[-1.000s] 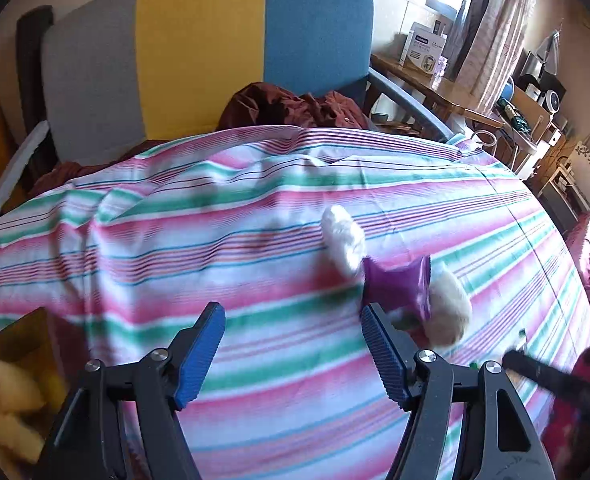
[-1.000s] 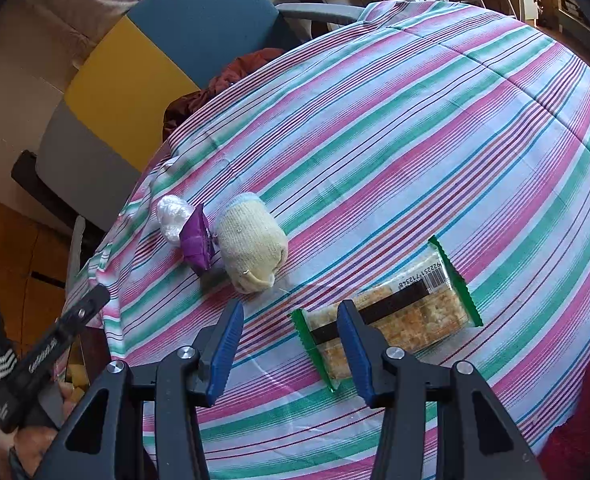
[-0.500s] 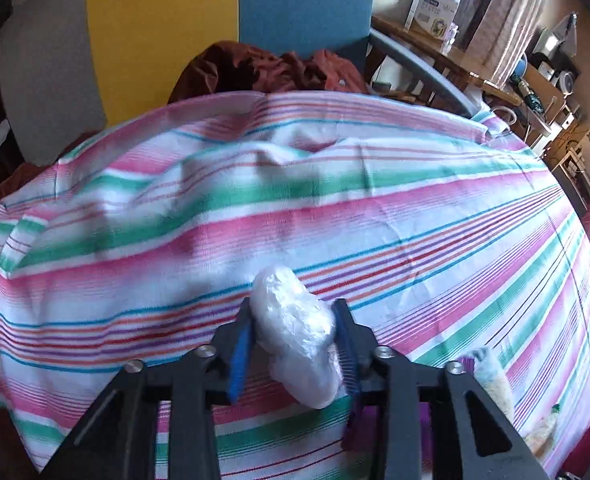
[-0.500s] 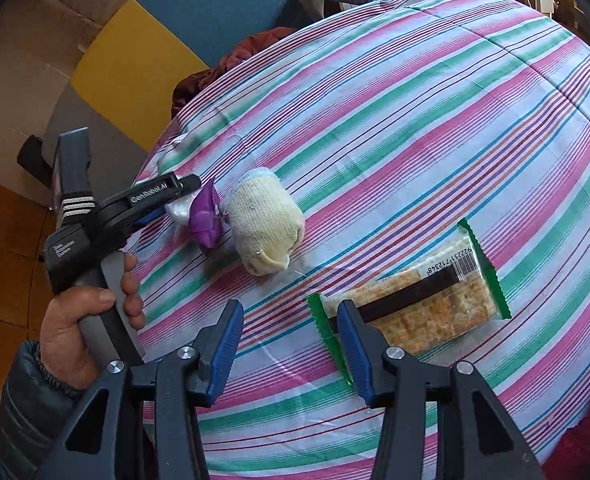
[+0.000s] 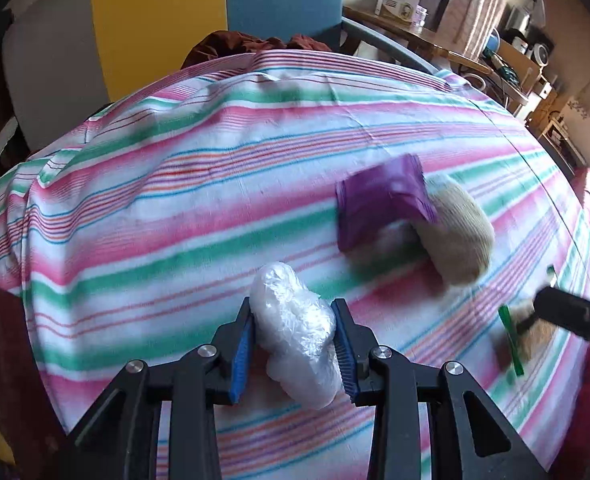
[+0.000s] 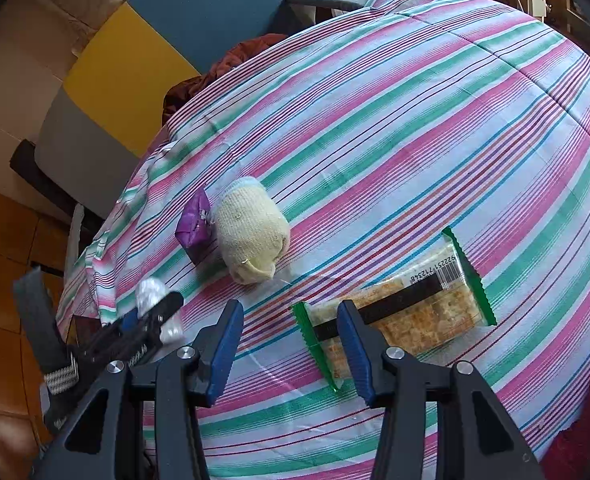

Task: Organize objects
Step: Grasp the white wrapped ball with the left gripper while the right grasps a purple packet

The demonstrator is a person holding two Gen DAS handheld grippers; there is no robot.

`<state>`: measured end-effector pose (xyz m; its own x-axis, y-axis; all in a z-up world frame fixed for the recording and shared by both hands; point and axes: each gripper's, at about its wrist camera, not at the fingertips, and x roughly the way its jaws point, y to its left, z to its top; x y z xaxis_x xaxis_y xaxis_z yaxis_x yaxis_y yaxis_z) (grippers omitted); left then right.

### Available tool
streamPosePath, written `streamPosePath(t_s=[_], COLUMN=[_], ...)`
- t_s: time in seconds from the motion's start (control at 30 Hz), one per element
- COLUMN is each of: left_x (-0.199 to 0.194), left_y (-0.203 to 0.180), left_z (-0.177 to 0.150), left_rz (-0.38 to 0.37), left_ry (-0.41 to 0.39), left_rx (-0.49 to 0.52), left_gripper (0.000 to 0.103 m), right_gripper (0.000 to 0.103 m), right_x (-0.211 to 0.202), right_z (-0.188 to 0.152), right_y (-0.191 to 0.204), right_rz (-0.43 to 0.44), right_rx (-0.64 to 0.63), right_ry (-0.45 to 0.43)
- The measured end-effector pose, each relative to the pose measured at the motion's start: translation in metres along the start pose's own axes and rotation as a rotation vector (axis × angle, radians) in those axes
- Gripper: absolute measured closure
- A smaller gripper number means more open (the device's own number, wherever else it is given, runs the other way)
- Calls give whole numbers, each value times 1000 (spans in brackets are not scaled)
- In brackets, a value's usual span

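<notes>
While pinched between the left gripper point(image 5: 295, 344) pads, plastic wad point(image 5: 295, 332) sits at near left of striped cloth point(image 6: 415, 120). Purple packet point(image 6: 194, 226) touches sock roll point(image 6: 253, 236), centre. Right gripper point(image 6: 291, 344): jaws spread, over cracker pack point(image 6: 407, 312).
</notes>
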<state>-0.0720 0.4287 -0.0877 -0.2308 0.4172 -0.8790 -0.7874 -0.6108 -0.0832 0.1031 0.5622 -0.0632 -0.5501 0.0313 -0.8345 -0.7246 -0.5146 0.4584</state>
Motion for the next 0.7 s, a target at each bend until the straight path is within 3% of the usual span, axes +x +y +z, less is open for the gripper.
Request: streamPosePath(t_s=[0.3,0.7], left_x=[-41,-56], left_y=[-14,-17], left_z=[-75,-117], left_rz=[-13,-15], left_ry=[-45,-134], left_rx=[40,78], left_gripper=[66,66], right_gripper=[54,54], right_x=[-3,-3], right_z=[-1,-8], right_y=[5,33], right_rz=[-10,23], right_rx=[-39,-165], right_ry=[-30,-65])
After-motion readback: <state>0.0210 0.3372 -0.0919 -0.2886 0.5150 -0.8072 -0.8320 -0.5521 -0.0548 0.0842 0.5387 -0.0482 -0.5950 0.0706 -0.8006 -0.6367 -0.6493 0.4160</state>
